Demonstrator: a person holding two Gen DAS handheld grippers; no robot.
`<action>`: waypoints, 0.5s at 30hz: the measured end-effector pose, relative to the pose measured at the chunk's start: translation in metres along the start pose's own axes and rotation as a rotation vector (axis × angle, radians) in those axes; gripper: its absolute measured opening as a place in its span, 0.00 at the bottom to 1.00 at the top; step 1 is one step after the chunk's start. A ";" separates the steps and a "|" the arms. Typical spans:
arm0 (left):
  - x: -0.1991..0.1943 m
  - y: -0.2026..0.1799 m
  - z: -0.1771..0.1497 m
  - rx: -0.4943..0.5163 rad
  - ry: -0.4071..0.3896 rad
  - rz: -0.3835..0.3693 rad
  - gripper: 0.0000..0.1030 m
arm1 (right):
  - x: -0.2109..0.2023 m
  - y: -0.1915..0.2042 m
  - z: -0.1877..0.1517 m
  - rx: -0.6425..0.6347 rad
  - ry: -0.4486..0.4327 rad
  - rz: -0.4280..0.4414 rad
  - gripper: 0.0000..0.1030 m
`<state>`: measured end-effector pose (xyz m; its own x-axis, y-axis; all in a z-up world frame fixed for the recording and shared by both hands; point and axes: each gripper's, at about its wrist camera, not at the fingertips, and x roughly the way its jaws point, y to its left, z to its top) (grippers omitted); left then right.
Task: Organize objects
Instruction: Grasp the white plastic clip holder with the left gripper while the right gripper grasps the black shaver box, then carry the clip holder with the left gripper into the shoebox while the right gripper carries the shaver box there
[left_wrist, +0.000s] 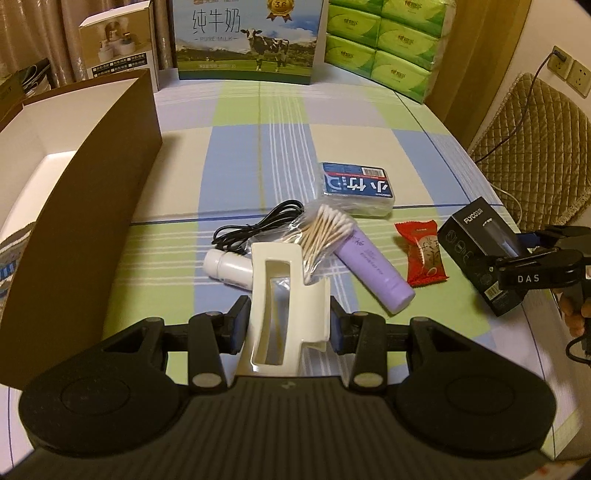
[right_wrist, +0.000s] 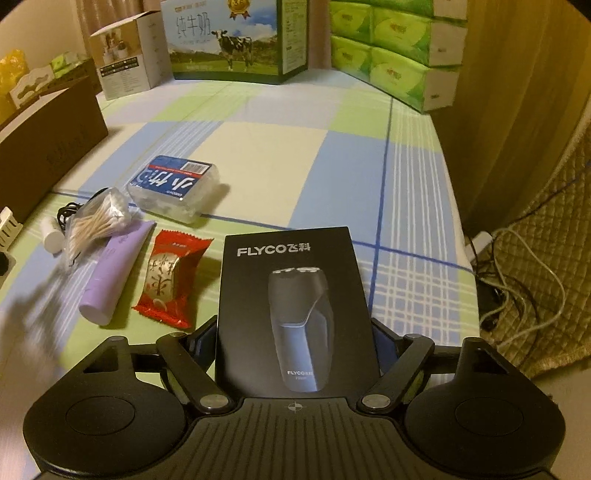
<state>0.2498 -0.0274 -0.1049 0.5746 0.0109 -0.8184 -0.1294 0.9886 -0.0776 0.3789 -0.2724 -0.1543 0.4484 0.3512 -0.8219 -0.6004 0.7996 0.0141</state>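
My left gripper (left_wrist: 288, 323) is shut on a cream plastic holder (left_wrist: 277, 295), which stands upright between the pads above the checked cloth. The open brown cardboard box (left_wrist: 92, 177) is just to its left. My right gripper (right_wrist: 295, 339) has its pads against both long sides of a black FLYCO shaver box (right_wrist: 295, 314). Loose on the cloth lie a bag of cotton swabs (left_wrist: 325, 236), a purple tube (left_wrist: 376, 273), a red snack packet (left_wrist: 421, 254), a clear blue-labelled case (left_wrist: 356, 188), a black cable (left_wrist: 258, 225) and a small white bottle (left_wrist: 229, 266).
A milk carton (left_wrist: 247, 37), green tissue packs (left_wrist: 388, 40) and a white product box (left_wrist: 118, 44) line the back edge. A quilted chair (left_wrist: 535, 147) with cables stands off the table's right edge. A hand (left_wrist: 576, 314) shows at the far right.
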 end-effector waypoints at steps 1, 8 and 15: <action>-0.001 0.001 0.000 -0.001 0.000 -0.002 0.36 | -0.002 0.001 -0.001 0.009 0.005 -0.004 0.75; -0.012 0.010 0.001 0.008 -0.013 -0.032 0.36 | -0.033 0.017 -0.007 0.089 -0.007 -0.002 0.74; -0.032 0.024 0.010 0.029 -0.058 -0.071 0.36 | -0.069 0.047 -0.005 0.150 -0.040 0.021 0.74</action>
<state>0.2361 -0.0027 -0.0746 0.6273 -0.0520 -0.7770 -0.0631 0.9911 -0.1172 0.3157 -0.2616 -0.0997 0.4646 0.3851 -0.7974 -0.5058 0.8545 0.1180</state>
